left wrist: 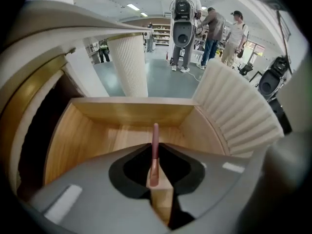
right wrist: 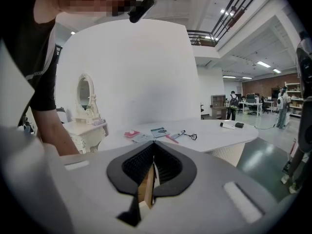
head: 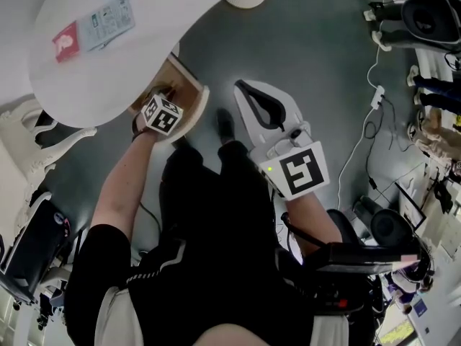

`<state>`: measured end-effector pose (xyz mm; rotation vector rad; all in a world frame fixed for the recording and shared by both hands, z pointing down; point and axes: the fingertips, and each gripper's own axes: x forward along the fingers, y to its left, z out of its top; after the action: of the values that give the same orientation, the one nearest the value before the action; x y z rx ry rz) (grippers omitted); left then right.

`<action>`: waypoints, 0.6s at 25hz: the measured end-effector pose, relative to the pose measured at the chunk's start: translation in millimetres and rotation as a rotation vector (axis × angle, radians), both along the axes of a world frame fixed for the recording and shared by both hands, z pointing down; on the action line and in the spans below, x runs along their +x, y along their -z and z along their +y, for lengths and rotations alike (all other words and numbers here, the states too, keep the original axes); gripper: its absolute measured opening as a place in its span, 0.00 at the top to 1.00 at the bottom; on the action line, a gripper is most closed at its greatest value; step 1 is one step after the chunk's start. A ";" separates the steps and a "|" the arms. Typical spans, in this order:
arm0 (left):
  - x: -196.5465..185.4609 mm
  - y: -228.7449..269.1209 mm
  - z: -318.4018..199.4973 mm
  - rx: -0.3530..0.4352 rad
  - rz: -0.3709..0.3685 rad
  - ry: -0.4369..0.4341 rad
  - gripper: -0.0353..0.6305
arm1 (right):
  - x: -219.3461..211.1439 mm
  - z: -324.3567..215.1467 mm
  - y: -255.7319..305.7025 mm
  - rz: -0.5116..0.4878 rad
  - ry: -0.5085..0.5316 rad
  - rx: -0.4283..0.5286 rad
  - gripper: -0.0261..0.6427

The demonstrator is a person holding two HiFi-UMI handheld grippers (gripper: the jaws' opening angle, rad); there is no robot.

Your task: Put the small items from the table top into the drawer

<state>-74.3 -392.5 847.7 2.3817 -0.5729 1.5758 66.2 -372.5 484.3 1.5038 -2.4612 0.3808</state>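
In the left gripper view my left gripper [left wrist: 155, 156] is shut on a thin pink stick [left wrist: 155, 133], which points forward into the open wooden drawer [left wrist: 131, 112]. In the head view only that gripper's marker cube [head: 162, 114] shows, at the drawer [head: 189, 78] under the white table [head: 144, 42]. My right gripper [head: 241, 86] hangs over the grey floor, shut with nothing in it [right wrist: 153, 160]. On the table top lie a red packet [right wrist: 131, 133], a card [right wrist: 158, 131], a pen [right wrist: 178, 134] and a small black tool [right wrist: 191, 136].
A ribbed white table pedestal [left wrist: 129, 65] stands beyond the drawer, and a ribbed white panel [left wrist: 239, 111] is at its right. Two people [left wrist: 214, 28] stand far off. A white vanity with a mirror [right wrist: 85, 94] is left of the table. Cables [head: 374, 99] trail across the floor.
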 end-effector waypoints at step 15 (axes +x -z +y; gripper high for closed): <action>-21.2 -52.6 -14.6 0.007 -0.234 -0.082 0.88 | 18.4 -10.0 -34.0 0.006 -0.001 -0.043 0.96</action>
<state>-95.5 -407.0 900.3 2.2680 -0.5309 1.9070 84.6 -382.4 518.3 1.4863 -2.4324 0.4267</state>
